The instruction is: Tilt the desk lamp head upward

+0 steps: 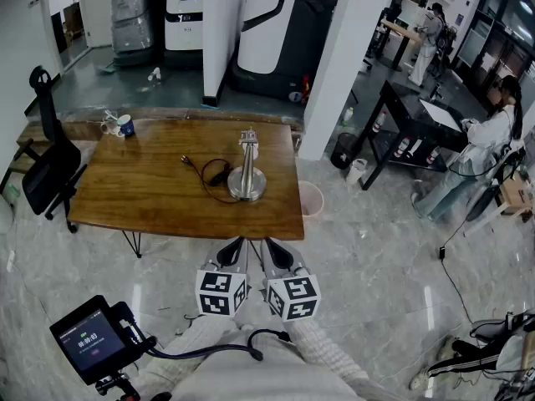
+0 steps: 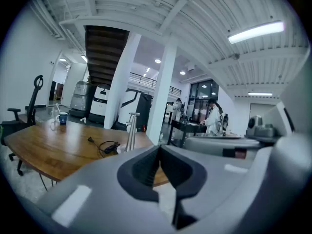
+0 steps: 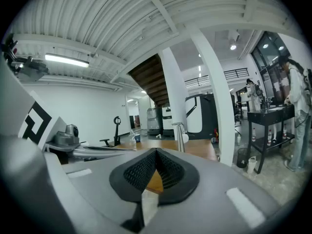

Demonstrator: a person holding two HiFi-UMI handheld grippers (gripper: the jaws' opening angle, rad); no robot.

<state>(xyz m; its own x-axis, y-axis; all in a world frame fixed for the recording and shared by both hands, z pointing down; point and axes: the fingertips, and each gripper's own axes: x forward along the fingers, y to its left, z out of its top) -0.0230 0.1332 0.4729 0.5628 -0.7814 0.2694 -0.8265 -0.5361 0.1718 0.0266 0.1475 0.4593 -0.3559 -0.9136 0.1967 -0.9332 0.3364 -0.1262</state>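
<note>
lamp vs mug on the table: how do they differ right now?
Colour: the lamp is bare silver metal; the mug is blue.
Height: the lamp is a tall post on a round base; the mug is short.
Place: the lamp stands toward the right side of the table, with a black cord beside it; the mug sits at the far left corner.
Shared: both stand upright on the table, and nothing is touching either.

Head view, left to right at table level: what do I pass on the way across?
office chair → blue mug → black cable → desk lamp → waste bin
</note>
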